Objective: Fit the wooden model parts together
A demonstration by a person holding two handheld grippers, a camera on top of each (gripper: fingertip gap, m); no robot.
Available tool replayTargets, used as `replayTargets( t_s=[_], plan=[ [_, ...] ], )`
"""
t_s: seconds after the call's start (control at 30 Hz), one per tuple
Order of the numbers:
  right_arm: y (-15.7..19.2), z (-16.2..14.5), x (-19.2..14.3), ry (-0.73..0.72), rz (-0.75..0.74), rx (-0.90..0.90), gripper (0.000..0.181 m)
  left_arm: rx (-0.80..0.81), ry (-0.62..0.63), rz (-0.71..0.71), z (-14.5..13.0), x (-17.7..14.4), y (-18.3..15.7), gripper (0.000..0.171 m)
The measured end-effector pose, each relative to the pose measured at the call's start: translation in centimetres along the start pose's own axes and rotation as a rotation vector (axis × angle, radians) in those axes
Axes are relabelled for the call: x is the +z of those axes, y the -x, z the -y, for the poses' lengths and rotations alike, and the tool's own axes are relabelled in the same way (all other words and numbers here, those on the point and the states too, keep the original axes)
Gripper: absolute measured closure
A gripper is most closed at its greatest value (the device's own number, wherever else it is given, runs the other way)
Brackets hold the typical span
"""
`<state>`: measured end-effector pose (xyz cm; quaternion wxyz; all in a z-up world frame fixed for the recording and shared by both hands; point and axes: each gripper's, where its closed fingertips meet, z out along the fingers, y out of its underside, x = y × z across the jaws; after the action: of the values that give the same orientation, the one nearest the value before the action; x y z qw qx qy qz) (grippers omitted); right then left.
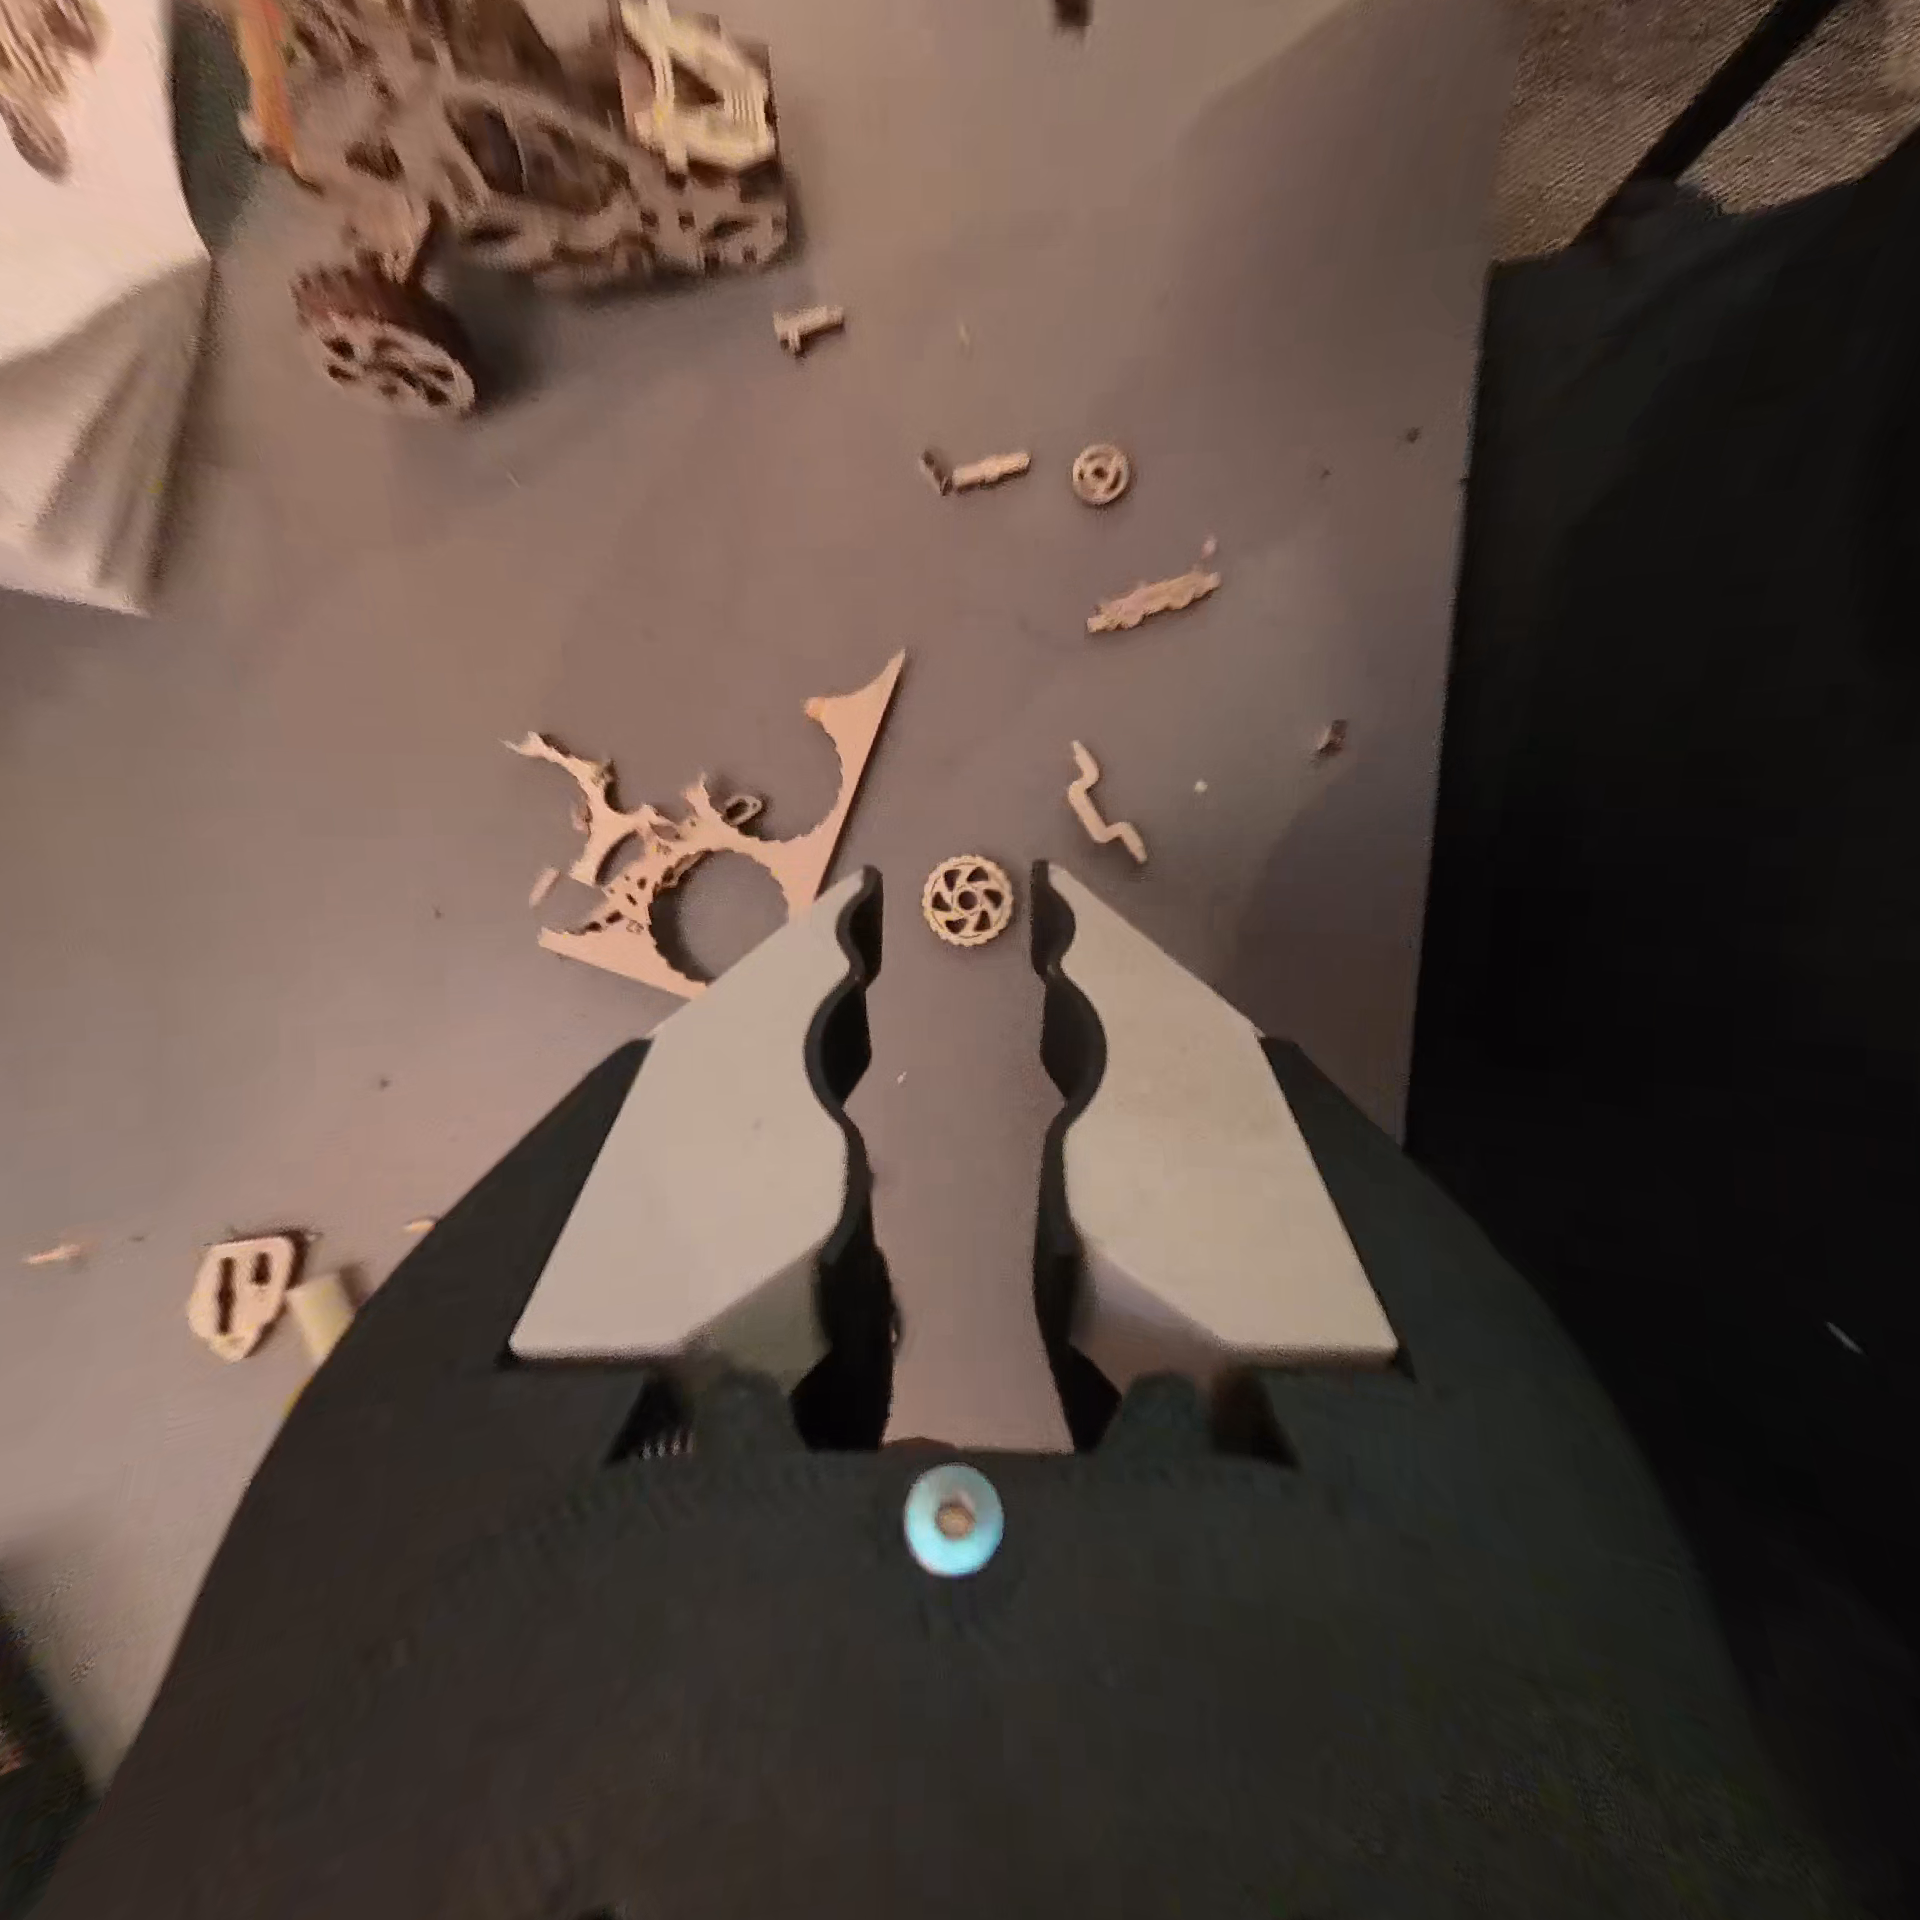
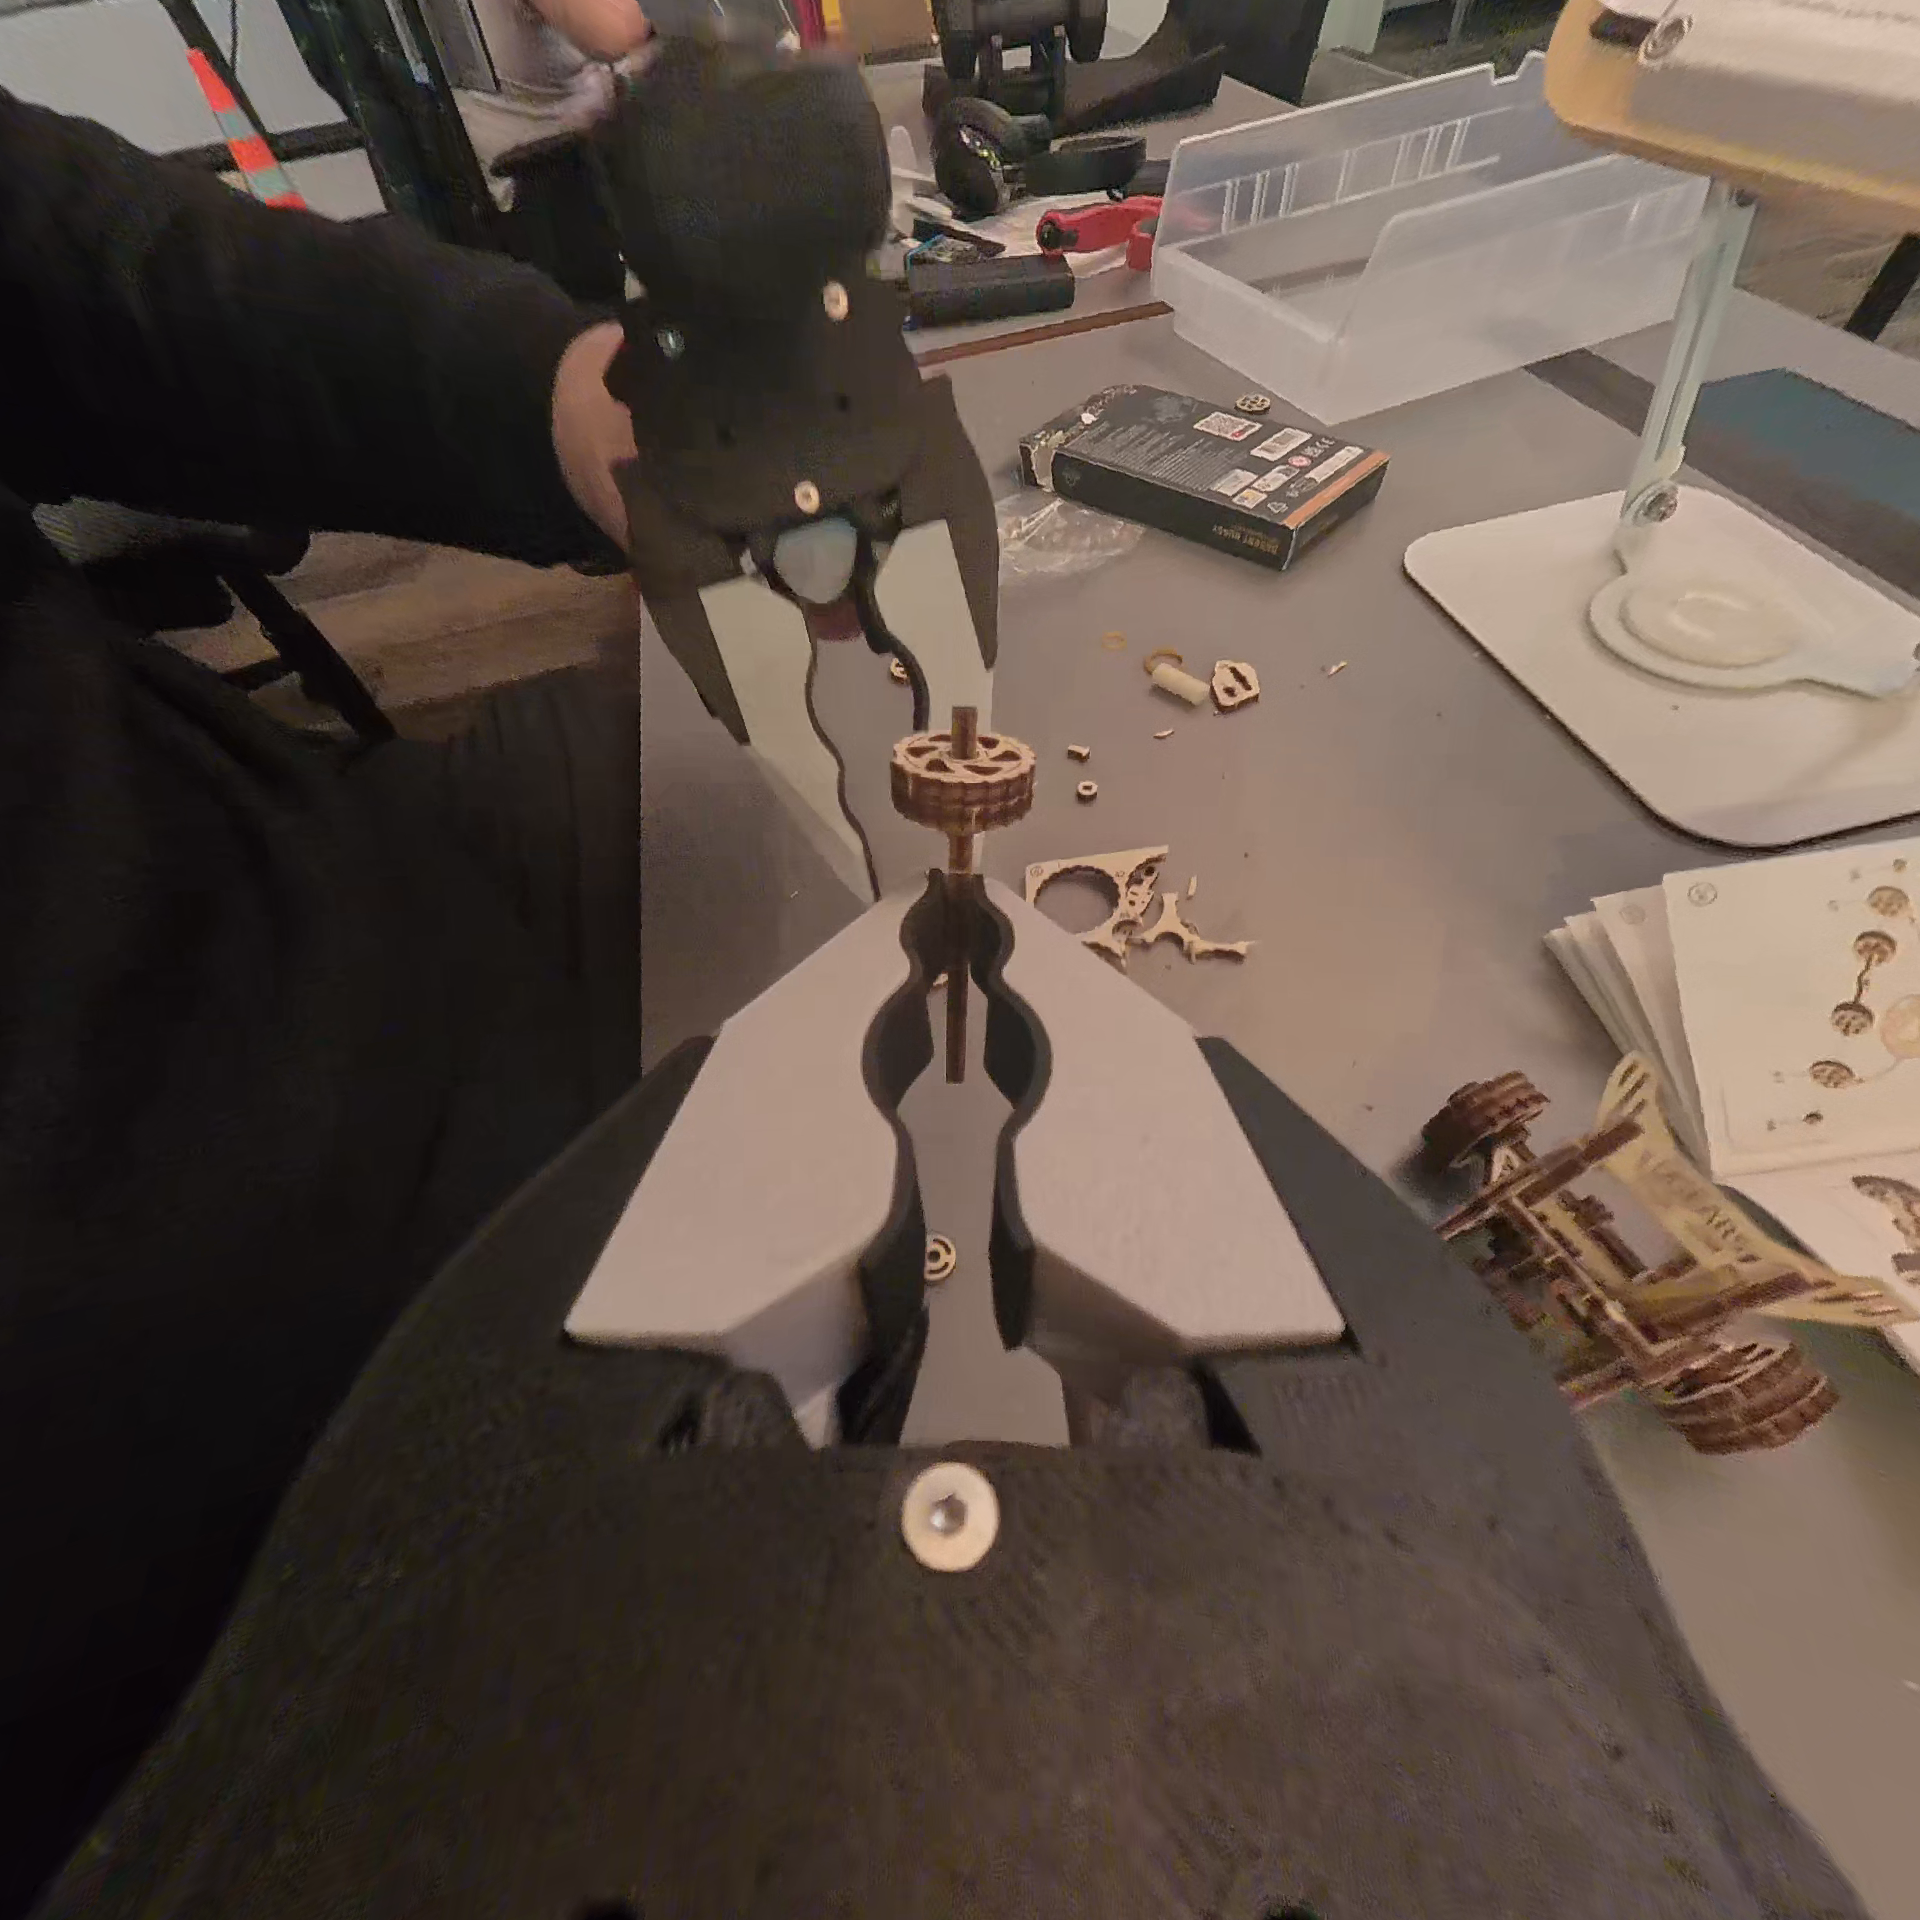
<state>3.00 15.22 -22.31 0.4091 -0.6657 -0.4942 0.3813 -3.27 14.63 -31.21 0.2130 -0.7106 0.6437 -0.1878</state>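
One gear [image 1: 967, 900] between left tool [image 1: 957, 914] tips, untouched

Clear bin [image 2: 1382, 260], white lamp base [image 2: 1662, 665]

Setting: hobby/maker workshop.
Grey bench [image 2: 1351, 790] strewn with laser-cut wooden scraps [image 2: 1132, 914], clear plastic parts bin [image 2: 1392, 260], white lamp stand [image 2: 1662, 623], instruction sheets [image 2: 1766, 997], tools and equipment on benches behind.
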Motion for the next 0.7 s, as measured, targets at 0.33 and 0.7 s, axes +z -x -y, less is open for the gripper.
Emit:
replayTargets(
  t_s=[0.33, 0.7],
  plan=[
    [0.0, -1.1, 0.5, -0.004, 0.02, 0.019, 0.181, -0.093, 0.018, -0.056, -2.1, 3.4, -0.3, 0.152],
    [-0.3, -2.2, 1.3, 0.052, -0.002, 0.004, 0.181, -0.191, -0.427, -0.042, 6.9, -4.5, 1.3, 0.154]
  ],
)
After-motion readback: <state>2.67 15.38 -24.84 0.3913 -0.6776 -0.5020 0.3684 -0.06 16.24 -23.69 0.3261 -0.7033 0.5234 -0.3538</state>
